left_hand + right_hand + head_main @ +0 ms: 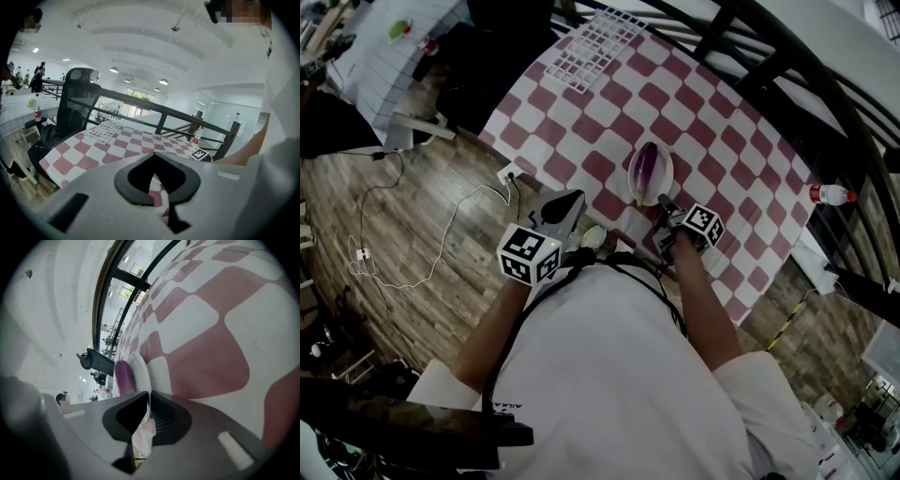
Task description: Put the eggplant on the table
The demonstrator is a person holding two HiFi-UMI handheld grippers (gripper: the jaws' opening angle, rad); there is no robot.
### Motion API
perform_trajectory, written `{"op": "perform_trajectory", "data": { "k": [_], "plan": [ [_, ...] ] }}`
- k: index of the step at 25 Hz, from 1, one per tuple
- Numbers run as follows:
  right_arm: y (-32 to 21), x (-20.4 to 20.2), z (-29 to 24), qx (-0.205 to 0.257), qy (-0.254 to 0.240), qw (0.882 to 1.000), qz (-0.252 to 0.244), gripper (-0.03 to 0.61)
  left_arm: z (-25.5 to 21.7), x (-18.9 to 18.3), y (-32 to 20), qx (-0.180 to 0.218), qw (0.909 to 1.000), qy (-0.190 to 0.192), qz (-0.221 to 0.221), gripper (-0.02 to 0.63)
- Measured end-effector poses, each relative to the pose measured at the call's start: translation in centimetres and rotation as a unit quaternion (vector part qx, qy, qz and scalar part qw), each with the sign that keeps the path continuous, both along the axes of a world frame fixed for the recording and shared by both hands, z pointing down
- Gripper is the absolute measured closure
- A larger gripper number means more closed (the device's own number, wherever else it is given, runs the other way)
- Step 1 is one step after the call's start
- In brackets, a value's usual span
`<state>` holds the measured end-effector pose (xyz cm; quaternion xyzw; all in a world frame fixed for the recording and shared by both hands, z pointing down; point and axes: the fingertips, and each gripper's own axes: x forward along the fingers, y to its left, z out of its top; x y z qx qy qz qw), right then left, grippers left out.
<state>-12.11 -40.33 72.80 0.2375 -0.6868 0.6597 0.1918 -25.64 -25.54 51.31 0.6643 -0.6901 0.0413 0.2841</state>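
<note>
A purple eggplant [649,167] lies in a white oval plate [634,187] on the red-and-white checkered table [609,103]. My right gripper [665,202] reaches to the plate's near rim. In the right gripper view the plate [140,369] runs edge-on into the narrow slit between the jaws of the right gripper [148,397], which are closed on its rim, and the eggplant [123,376] shows just beyond. My left gripper [573,199] hovers by the table's near edge, to the left of the plate. In its own view the left gripper [153,155] is shut and holds nothing.
A white grid mat [595,47] lies at the table's far end, also in the left gripper view as the grid mat [105,129]. A bottle [830,194] stands past the table's right edge. A black railing [164,115] runs behind the table, with an office chair [79,103] on the left. A cable [441,244] trails over the wooden floor.
</note>
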Motion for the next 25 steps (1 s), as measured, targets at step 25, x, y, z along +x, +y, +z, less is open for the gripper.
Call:
{"op": "perform_trajectory", "data": {
  "k": [25],
  "plan": [
    [0.3, 4.0, -5.1, 0.096, -0.056, 0.993, 0.038, 0.572, -2.0, 4.5, -3.1, 0.028, 0.9940, -0.014, 0.105, 0.607]
  ]
}}
